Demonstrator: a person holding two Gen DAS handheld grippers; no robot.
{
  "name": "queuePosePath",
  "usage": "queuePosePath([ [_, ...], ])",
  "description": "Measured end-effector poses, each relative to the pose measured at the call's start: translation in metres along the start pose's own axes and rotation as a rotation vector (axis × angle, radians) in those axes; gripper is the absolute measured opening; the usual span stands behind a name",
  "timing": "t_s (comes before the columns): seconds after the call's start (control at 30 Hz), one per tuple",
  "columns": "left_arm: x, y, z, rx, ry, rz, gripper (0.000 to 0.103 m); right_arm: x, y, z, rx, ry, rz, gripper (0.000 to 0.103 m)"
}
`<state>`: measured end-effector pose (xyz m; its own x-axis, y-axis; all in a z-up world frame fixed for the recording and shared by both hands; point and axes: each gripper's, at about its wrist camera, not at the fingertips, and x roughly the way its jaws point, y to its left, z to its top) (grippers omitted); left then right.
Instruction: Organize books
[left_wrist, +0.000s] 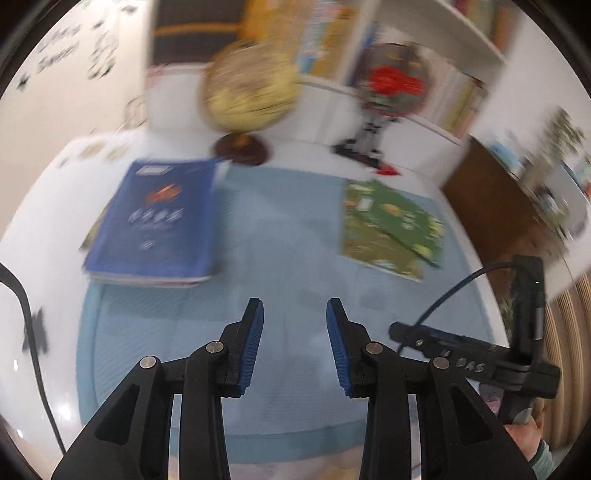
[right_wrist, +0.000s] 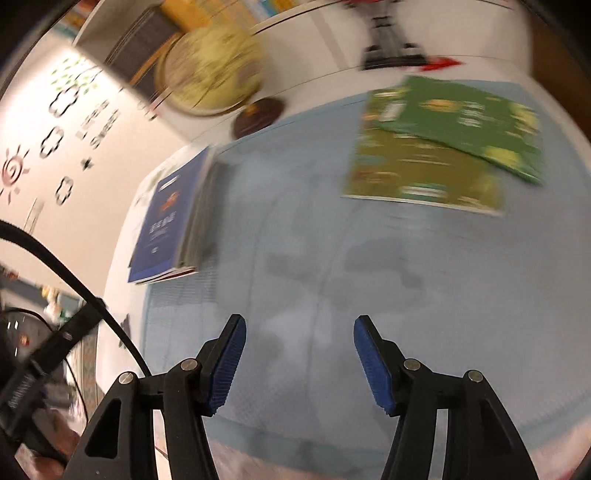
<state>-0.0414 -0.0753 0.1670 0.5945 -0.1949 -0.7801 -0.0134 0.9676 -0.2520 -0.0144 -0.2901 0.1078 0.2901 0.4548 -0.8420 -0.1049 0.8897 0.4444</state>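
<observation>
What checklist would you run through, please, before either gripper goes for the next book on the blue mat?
1. Left gripper empty, jaws apart: ok.
2. Right gripper empty, jaws apart: ok.
3. Blue book stack squared up: cannot tell, blurred.
4. Green books aligned: not ok, the top one lies skewed across the lower.
5. Mat between the two piles free of obstacles: ok.
6. Globe clear of the blue stack: cannot tell; its base sits close to the stack's far corner.
</observation>
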Motion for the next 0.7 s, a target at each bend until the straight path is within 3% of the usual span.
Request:
queuePosePath([
  [0.27, -0.012, -0.093, 0.015, 0.151, -0.055, -0.042, 0.033, -0.050, -0.041, 0.005, 0.061, -0.085, -0.002, 0.060],
  [0.37, -0.003, -0.120, 0.024, 0.178, -0.072, -0.032, 0.036, -0.061, -0.058, 0.025, 0.057, -0.112, -0.006, 0.068],
  [0.7, 0.088, -0.189, 0.064, 0.088, 0.016, 0.001, 0.039, -0.083, -0.149, 0.106, -0.029, -0.108, -0.092, 0.072],
])
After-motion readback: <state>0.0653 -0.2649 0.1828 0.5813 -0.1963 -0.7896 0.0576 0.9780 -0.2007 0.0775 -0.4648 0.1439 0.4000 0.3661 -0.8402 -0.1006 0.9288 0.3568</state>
